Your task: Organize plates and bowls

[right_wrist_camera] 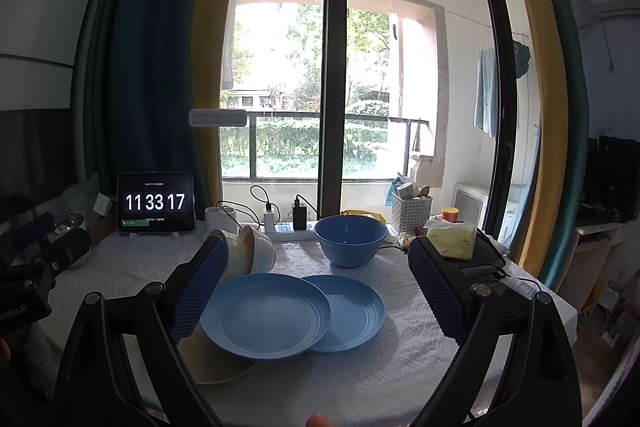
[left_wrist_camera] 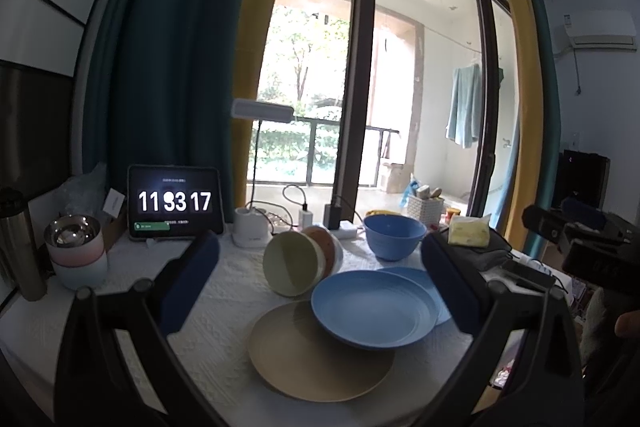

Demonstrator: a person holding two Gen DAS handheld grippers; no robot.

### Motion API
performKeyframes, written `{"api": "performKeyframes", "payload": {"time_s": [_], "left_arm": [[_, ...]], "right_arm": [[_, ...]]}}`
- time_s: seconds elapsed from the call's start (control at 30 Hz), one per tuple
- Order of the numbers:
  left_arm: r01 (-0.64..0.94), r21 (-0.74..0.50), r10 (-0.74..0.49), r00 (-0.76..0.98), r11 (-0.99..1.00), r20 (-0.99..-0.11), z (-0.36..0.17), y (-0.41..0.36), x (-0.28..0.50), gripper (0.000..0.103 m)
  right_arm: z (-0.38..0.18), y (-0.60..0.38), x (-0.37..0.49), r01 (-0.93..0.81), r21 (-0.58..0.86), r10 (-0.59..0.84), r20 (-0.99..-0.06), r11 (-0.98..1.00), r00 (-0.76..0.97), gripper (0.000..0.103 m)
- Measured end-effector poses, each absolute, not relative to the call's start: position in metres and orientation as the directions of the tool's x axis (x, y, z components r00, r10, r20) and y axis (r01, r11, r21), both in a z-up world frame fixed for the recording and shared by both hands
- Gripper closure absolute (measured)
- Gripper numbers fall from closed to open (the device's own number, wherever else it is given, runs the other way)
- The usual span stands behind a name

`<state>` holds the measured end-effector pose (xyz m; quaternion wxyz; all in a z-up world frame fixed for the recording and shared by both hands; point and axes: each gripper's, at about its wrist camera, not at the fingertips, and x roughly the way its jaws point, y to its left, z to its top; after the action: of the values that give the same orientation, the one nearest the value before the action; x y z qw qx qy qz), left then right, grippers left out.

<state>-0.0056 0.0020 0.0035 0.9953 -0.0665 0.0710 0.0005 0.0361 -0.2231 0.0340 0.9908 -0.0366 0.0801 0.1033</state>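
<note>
A blue plate (left_wrist_camera: 374, 309) (right_wrist_camera: 266, 315) lies tilted across a beige plate (left_wrist_camera: 316, 357) (right_wrist_camera: 208, 363) and a second blue plate (left_wrist_camera: 420, 281) (right_wrist_camera: 352, 311) on the white tablecloth. Behind them several nested bowls (left_wrist_camera: 298, 259) (right_wrist_camera: 244, 257), pale green in front, lie on their side. A blue bowl (left_wrist_camera: 394, 235) (right_wrist_camera: 350, 241) stands upright further back. My left gripper (left_wrist_camera: 320, 267) is open above the plates, holding nothing. My right gripper (right_wrist_camera: 316, 283) is open too, its fingers either side of the blue plates.
A tablet clock (left_wrist_camera: 174, 203) (right_wrist_camera: 156, 203), lamp base (left_wrist_camera: 250, 227), chargers on a power strip (right_wrist_camera: 294, 221) and a white basket (right_wrist_camera: 410, 211) line the back edge. Stacked metal-lined cups (left_wrist_camera: 76, 251) and a flask (left_wrist_camera: 20, 247) stand left. A tissue pack (right_wrist_camera: 452, 239) sits right.
</note>
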Motion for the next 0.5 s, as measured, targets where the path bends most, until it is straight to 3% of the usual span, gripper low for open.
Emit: {"api": "performKeyframes", "payload": {"time_s": [0.5], "left_arm": [[-0.016,-0.121,-0.003,0.988,0.992,-0.152,0.0009,0.0033,0.0003,0.002]], "right_arm": [[0.0262,-0.2267,0.0437,-0.220,-0.043,0.208,-0.188,0.975,0.960,0.008]]}}
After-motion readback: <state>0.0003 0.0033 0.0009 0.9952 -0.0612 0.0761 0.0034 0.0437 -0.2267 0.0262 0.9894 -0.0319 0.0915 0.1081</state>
